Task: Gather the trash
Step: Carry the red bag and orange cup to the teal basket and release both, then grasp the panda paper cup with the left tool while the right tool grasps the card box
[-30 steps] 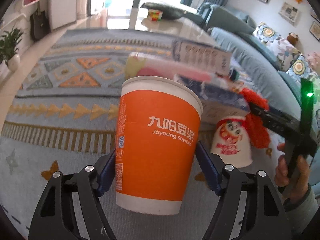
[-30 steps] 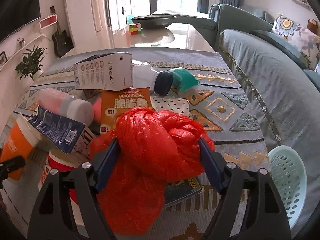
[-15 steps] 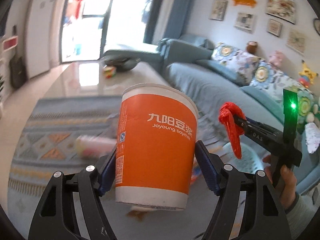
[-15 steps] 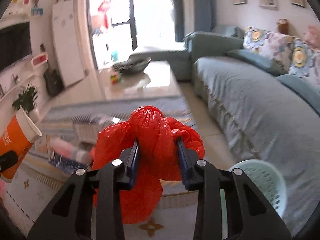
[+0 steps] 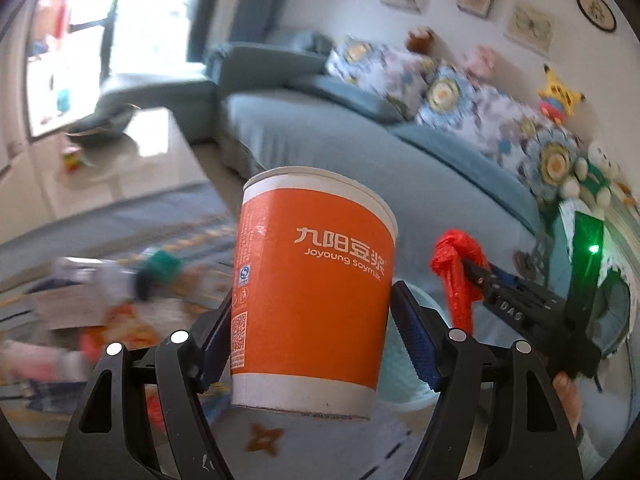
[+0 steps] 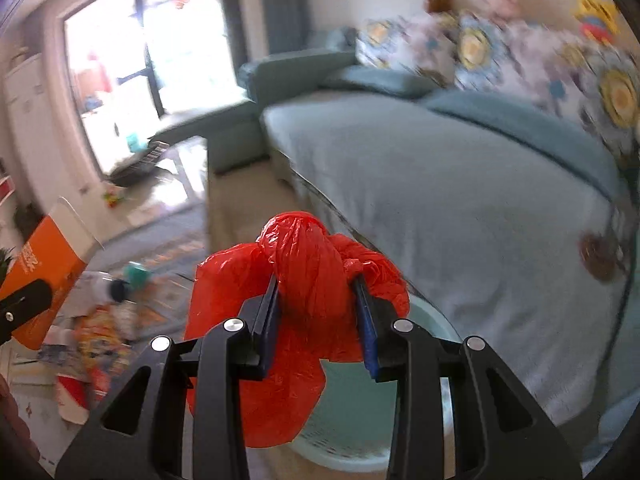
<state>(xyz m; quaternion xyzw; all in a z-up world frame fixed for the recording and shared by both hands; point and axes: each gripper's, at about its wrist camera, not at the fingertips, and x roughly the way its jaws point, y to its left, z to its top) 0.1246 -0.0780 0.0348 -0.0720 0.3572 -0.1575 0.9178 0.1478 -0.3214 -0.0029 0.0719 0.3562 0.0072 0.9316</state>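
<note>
My left gripper (image 5: 312, 320) is shut on an orange paper soymilk cup (image 5: 312, 296) and holds it upright in the air. My right gripper (image 6: 318, 308) is shut on a knotted red plastic bag (image 6: 296, 320), which hangs above a pale green mesh basket (image 6: 360, 420) on the floor. In the left wrist view the red bag (image 5: 456, 276) and the right gripper (image 5: 470, 268) are to the right of the cup, with the basket (image 5: 400, 376) partly hidden behind it. The cup also shows at the left edge of the right wrist view (image 6: 44, 276).
A pile of other trash, cartons, snack packets and a bottle, lies blurred on the patterned rug (image 5: 100, 300) at the left. A grey-blue sofa (image 6: 460, 184) with patterned cushions runs along the right. A low glossy table (image 5: 120, 160) stands further back.
Both grippers have swung right, away from the trash pile and toward the sofa. The basket now lies under the red bag. Both holds are unchanged.
</note>
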